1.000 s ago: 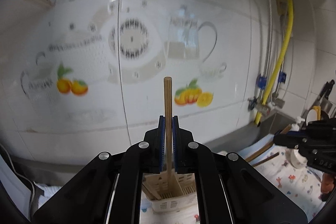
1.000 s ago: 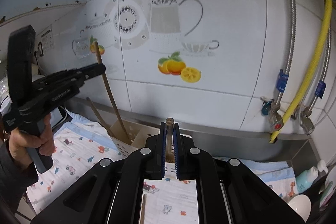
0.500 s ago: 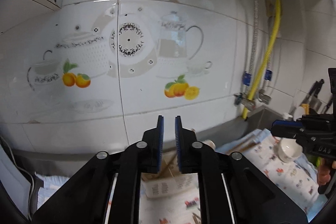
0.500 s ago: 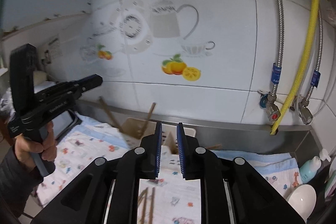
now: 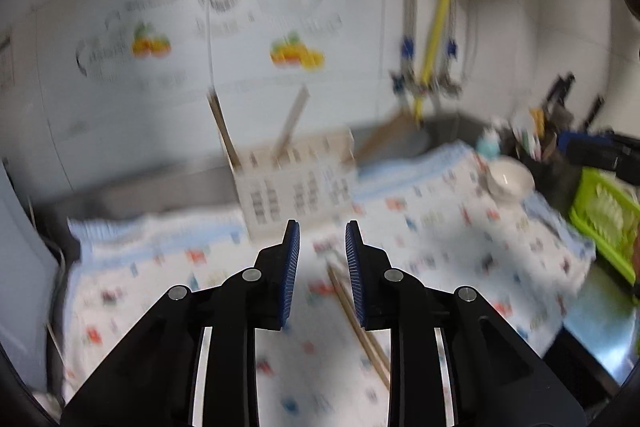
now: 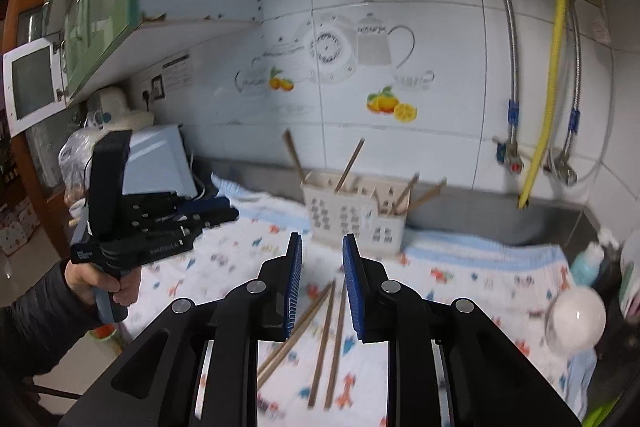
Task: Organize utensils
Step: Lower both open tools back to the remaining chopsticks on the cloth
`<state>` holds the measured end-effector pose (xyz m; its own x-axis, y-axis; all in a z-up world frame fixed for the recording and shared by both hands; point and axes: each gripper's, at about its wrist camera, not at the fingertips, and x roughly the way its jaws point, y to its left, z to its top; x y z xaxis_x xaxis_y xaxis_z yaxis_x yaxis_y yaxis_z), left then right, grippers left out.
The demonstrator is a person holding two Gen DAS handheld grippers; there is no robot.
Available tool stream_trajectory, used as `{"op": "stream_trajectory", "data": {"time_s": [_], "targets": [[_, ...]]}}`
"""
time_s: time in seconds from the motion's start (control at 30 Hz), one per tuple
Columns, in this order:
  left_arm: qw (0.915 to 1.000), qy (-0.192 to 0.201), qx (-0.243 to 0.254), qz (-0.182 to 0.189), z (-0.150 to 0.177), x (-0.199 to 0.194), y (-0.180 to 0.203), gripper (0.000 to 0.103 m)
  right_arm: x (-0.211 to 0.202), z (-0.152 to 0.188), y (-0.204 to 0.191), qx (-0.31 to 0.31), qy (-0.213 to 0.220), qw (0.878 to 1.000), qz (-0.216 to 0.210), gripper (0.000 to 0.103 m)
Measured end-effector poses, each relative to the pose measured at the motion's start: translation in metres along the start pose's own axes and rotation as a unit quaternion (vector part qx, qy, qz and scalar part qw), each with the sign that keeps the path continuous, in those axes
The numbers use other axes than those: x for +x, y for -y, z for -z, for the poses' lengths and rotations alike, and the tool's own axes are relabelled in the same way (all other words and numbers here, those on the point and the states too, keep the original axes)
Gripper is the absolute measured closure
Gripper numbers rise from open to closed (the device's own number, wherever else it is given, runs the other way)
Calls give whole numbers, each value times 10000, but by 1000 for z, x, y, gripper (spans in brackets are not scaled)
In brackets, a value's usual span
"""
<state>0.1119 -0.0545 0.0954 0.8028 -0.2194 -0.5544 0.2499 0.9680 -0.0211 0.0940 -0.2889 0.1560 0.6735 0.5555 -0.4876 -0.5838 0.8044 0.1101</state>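
With both jaws released (nothing held), lower your right gripper squarely over one loose chopstick, avoiding its neighbours.

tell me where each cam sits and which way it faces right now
Left wrist: on the left gripper, open, tipped down toward the holder and wall; the right gripper shows at its right edge.
Right wrist: on the right gripper, open, higher and further back, facing the holder and wall; the left gripper and the hand show at left.
Shared: holder, loose chopsticks on the cloth, bowl, yellow hose.
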Motion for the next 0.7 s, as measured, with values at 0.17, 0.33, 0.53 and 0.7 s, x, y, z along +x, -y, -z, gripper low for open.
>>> {"op": "stream_trajectory", "data": {"time_s": [0.17,0.33,0.53,0.7], "targets": [[9977,-623,-211,151,59,18,14,79,-8,42,-11,58,-130,9998,108,78],[9891,-1253,-645,423,111,46,22,79,-3,80,-15,83,-319,9988,363,76],[9819,-1676,-784,413,142,68,37,79,11,114,-9,376,-540,9968,444,74],[9810,-1757,-766,302,146,80,40,79,23,131,-8,294,-728,9951,606,72]]}}
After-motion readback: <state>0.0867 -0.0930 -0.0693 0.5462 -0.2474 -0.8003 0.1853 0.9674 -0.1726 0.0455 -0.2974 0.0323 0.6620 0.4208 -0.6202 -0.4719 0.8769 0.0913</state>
